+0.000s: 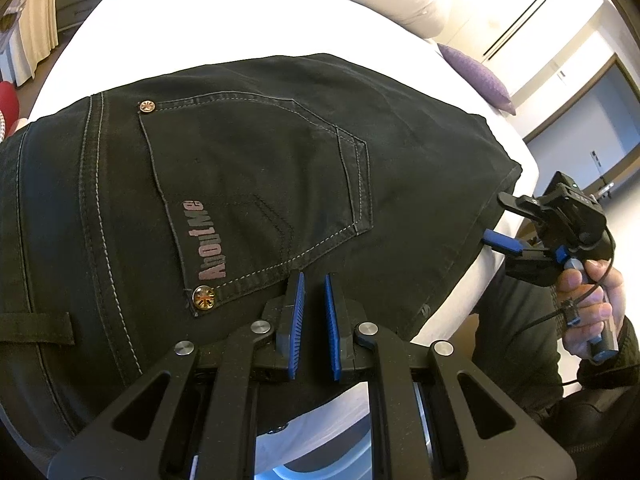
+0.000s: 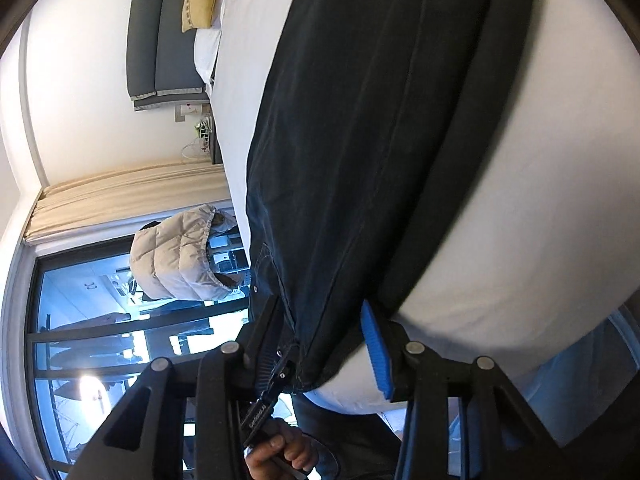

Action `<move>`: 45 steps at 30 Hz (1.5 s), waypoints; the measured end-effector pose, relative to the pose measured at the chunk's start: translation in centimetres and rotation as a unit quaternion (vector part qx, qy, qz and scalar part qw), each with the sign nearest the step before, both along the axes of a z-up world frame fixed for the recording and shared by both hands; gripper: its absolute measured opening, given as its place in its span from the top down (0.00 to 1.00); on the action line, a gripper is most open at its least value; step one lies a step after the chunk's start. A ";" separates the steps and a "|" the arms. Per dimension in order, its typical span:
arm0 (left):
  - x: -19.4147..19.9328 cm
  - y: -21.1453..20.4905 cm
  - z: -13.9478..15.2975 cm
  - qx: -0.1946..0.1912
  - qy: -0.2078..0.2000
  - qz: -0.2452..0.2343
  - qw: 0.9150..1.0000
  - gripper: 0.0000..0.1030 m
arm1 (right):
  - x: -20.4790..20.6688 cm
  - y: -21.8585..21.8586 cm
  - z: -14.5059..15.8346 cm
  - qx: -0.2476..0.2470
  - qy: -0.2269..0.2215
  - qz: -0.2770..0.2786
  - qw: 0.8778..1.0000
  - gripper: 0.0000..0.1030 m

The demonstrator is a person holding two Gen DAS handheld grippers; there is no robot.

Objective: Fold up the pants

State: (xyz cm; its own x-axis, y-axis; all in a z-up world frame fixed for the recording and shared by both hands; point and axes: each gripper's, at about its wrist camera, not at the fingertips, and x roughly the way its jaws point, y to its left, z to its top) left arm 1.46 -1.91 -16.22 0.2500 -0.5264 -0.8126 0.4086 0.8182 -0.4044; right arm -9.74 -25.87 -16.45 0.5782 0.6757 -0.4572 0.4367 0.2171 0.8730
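Your left gripper [image 1: 314, 312] is clenched empty over the black jeans [image 1: 248, 184], which lie flat on the bed [image 1: 224, 16] by its near edge. Your right gripper [image 1: 494, 220] gapes at the hem (nothing pinched yet): close on that edge next. Only the right wrist view shows the legs' length.

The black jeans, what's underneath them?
The black jeans lie on a white bed sheet, which shows all around them. Whatever lies directly beneath the denim is covered.

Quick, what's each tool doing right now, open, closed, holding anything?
Left tool: closed, holding nothing, over the pants.
Right tool: open, astride the pants' edge, not gripping.
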 end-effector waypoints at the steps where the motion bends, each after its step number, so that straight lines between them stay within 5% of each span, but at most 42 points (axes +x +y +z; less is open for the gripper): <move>1: 0.0 0.0 0.0 0.001 0.000 0.000 1.000 0.90 | 0.2 0.1 -0.2 0.005 0.001 -0.002 1.000 0.58; 3: 0.1 -0.1 0.1 0.004 0.001 -0.002 1.000 0.90 | 0.9 0.3 -0.5 0.006 -0.002 0.002 1.000 0.65; 5: 0.2 -0.2 0.2 0.007 0.002 -0.004 1.000 0.90 | 1.5 0.8 -0.5 -0.007 0.002 0.013 1.000 0.89; 7: 0.2 -0.4 0.4 0.010 0.002 -0.007 1.000 0.90 | 1.3 0.7 -0.7 -0.018 0.013 0.015 1.000 0.96; 15: 0.1 -0.3 0.5 0.011 0.010 -0.018 1.000 0.90 | -1.3 0.4 -2.2 0.011 0.008 0.000 1.000 0.96; 19: 0.1 -0.2 0.5 0.010 0.011 -0.017 1.000 0.90 | -1.0 -1.2 -1.5 0.015 -0.017 -0.019 1.000 0.78; 22: 0.0 0.0 0.4 0.008 0.012 -0.016 1.000 0.90 | -1.5 -4.8 -1.6 0.028 -0.027 -0.084 0.996 0.76; 24: 0.1 0.0 0.4 0.009 0.012 -0.019 1.000 0.90 | -1.8 -7.4 -1.5 0.019 -0.034 -0.121 0.992 0.80; 26: 0.1 0.0 0.5 0.010 0.013 -0.021 1.000 0.90 | -2.2 -9.7 -1.7 0.007 -0.027 -0.150 0.988 0.99; 36: 0.5 -0.1 0.4 0.009 0.020 -0.018 1.000 0.90 | -4.3 -11.9 -2.2 -0.009 -0.033 -0.173 0.984 0.98; 45: 0.4 -0.1 0.4 0.013 0.020 -0.015 1.000 0.90 | -4.3 -19.4 -2.4 -0.021 -0.047 -0.274 0.960 0.99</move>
State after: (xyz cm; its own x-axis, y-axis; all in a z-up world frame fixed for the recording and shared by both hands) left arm 1.82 -1.99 -15.83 0.2016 -0.5121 -0.8349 0.4175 0.8161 -0.3997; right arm -14.04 -45.25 -18.87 0.8817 0.2403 -0.4060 0.4156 0.0120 0.9095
